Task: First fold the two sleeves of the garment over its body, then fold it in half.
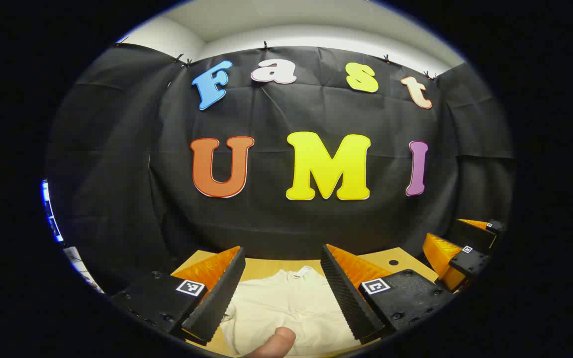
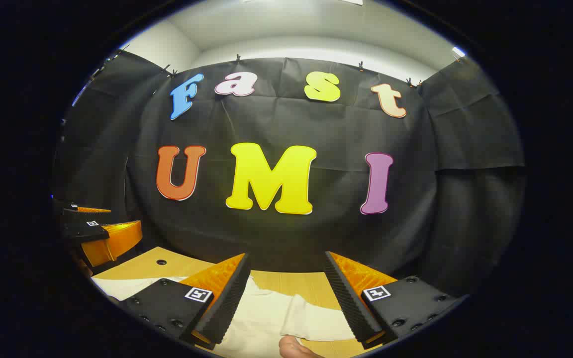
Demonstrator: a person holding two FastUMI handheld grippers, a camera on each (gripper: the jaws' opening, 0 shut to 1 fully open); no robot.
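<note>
Left gripper (image 1: 282, 286): fingers spread wide, gripping nothing, held above the near part of the garment (image 1: 286, 308). The garment, cream-white, lies flat on the wooden surface (image 1: 261, 268), collar toward the booth wall. Right gripper (image 2: 286, 291): fingers likewise spread, empty, over a sleeve (image 2: 316, 320) that lies out to the side on the surface (image 2: 137, 271). A fingertip of the person (image 1: 277, 343) shows at the bottom edge of the left gripper view (another fingertip (image 2: 294, 346) in the right gripper view). Each gripper shows at the edge of the other's view, level with its neighbour
</note>
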